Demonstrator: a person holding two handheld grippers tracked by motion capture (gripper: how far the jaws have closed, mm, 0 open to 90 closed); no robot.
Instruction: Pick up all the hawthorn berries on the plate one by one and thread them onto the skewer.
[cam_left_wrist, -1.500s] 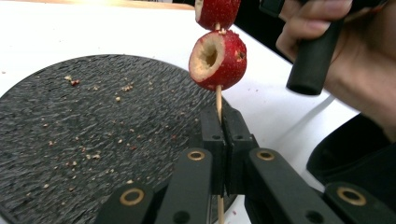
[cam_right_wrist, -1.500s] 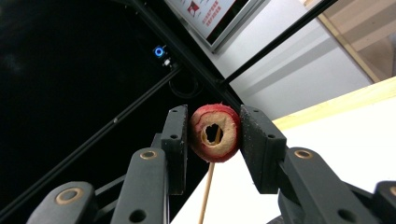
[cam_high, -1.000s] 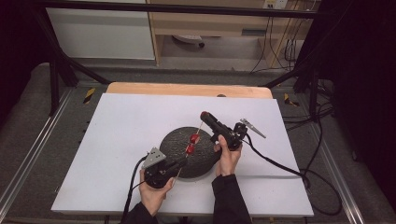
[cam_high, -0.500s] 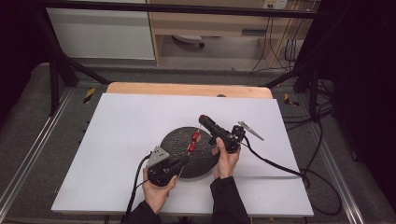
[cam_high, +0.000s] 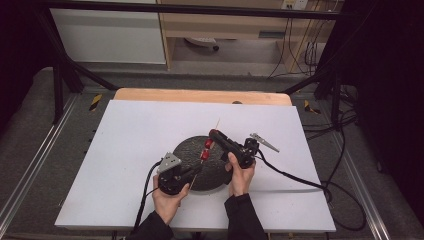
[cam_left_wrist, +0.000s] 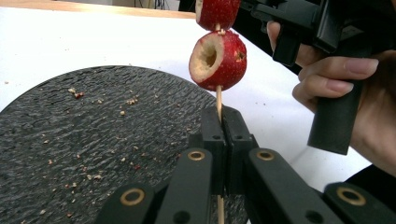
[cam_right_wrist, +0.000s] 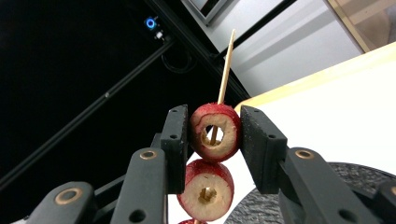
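The left gripper (cam_high: 186, 172), sitting at the near left edge of the dark round slate plate (cam_high: 187, 150), is clamping the lower end of a thin wooden skewer (cam_left_wrist: 218, 100) between its closed jaws, and the stick is rising from them at a slant toward the far right. In the left gripper view a cored red fruit (cam_left_wrist: 218, 60) is sitting on the skewer just above the jaws, with a second one above it at the top edge. The right gripper (cam_high: 214, 136) is reaching in from the right over the plate, its jaws pressing on both sides of the top fruit (cam_right_wrist: 215, 132), with another fruit (cam_right_wrist: 205, 189) threaded directly beneath it. The skewer's bare tip (cam_right_wrist: 227, 65) is sticking out past the gripped fruit. Crumbs are lying scattered on the plate, which is resting on the white table (cam_high: 125, 140).
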